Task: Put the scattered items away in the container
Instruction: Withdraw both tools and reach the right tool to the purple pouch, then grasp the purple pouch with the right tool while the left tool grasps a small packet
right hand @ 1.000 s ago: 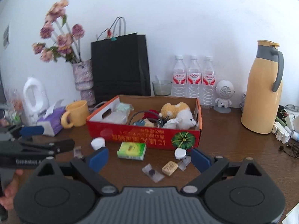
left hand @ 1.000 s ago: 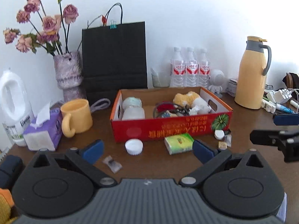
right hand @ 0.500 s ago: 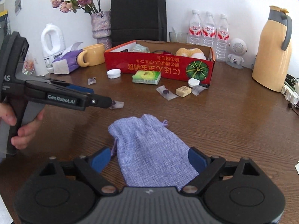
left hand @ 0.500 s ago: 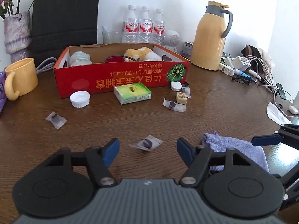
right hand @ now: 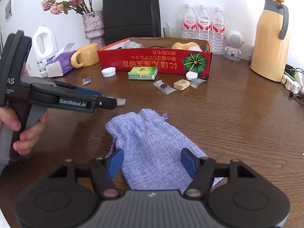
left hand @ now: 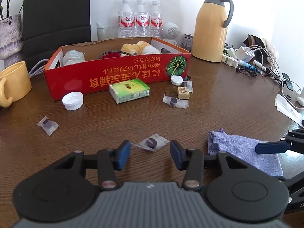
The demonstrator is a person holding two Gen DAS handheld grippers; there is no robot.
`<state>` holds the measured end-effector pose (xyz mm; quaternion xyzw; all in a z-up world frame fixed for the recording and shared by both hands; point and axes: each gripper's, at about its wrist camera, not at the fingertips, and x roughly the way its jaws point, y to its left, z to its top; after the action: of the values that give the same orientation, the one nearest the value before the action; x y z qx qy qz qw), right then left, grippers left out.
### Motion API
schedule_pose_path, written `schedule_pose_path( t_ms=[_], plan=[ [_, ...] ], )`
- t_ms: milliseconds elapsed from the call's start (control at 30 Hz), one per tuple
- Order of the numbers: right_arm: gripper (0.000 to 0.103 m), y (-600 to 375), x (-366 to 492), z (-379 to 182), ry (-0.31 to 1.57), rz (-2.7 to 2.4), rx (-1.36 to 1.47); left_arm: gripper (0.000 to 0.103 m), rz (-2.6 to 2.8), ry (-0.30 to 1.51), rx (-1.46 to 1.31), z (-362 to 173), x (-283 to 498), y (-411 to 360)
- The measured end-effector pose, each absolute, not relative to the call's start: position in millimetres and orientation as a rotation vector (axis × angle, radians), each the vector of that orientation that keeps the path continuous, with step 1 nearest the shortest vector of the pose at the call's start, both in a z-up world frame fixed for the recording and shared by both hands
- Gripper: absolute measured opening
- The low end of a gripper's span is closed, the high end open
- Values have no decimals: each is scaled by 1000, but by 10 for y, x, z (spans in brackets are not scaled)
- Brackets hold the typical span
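A red cardboard box (left hand: 121,74) (right hand: 152,62) holds a plush toy and other items. Scattered in front of it are a green packet (left hand: 129,90), a white cap (left hand: 72,100), a tan cube (left hand: 183,92) and several clear-wrapped dark candies. My left gripper (left hand: 150,154) is open, low over the table, with one wrapped candy (left hand: 151,143) just ahead between its fingertips. My right gripper (right hand: 152,162) is open, its fingers either side of a flat lilac cloth pouch (right hand: 152,148). The left gripper (right hand: 112,103) also shows in the right wrist view.
A yellow mug (left hand: 13,83), tissue pack (right hand: 58,64), vase, black bag (right hand: 131,13), water bottles (left hand: 141,19) and yellow flask (left hand: 210,30) ring the box. Cables and chargers (left hand: 252,62) lie at the right.
Both grippers have dropped from facing the box to low over the near table. The left has closed in on a wrapped candy, the right on the lilac pouch.
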<state>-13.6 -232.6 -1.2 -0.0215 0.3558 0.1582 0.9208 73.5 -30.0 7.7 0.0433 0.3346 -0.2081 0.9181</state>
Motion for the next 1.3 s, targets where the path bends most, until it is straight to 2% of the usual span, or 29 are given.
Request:
schedule_pose_path(
  t_ms=[33, 100, 267, 367, 400, 533, 600, 633, 667, 700, 767, 967, 1300],
  plan=[
    [68, -2325, -127, -15, 731, 324, -43, 48, -431, 689, 90, 78, 759, -309],
    [76, -2312, -105, -21, 734, 324, -47, 48, -433, 697, 96, 68, 808, -338],
    [77, -2314, -114, -9, 717, 319, -52, 48, -445, 707, 105, 35, 870, -390],
    [77, -2325, -83, -13, 713, 280, -63, 39, -435, 699, 115, 11, 872, -416],
    [76, -2326, -66, -20, 718, 271, -67, 33, -434, 698, 111, 10, 872, -416],
    [73, -2317, -20, -42, 727, 262, -75, 25, -425, 687, 87, -2, 871, -385],
    [67, -2308, -6, -39, 727, 263, -76, 22, -416, 677, 85, -9, 861, -379],
    [62, -2301, -5, -33, 725, 261, -77, 16, -414, 674, 82, -9, 855, -376],
    [46, -2296, -4, -23, 723, 258, -76, 14, -411, 673, 79, -3, 843, -372],
    [25, -2291, -2, -12, 721, 253, -76, 14, -402, 668, 78, 10, 823, -371],
    [14, -2295, 5, -2, 723, 249, -72, 13, -387, 652, 70, 45, 771, -356],
    [6, -2315, -38, 15, 713, 241, -37, 12, -356, 574, 13, 241, 473, -256],
    [5, -2309, -421, 181, 608, 208, 11, 12, -243, 502, 12, 371, -398, -81]
  ],
)
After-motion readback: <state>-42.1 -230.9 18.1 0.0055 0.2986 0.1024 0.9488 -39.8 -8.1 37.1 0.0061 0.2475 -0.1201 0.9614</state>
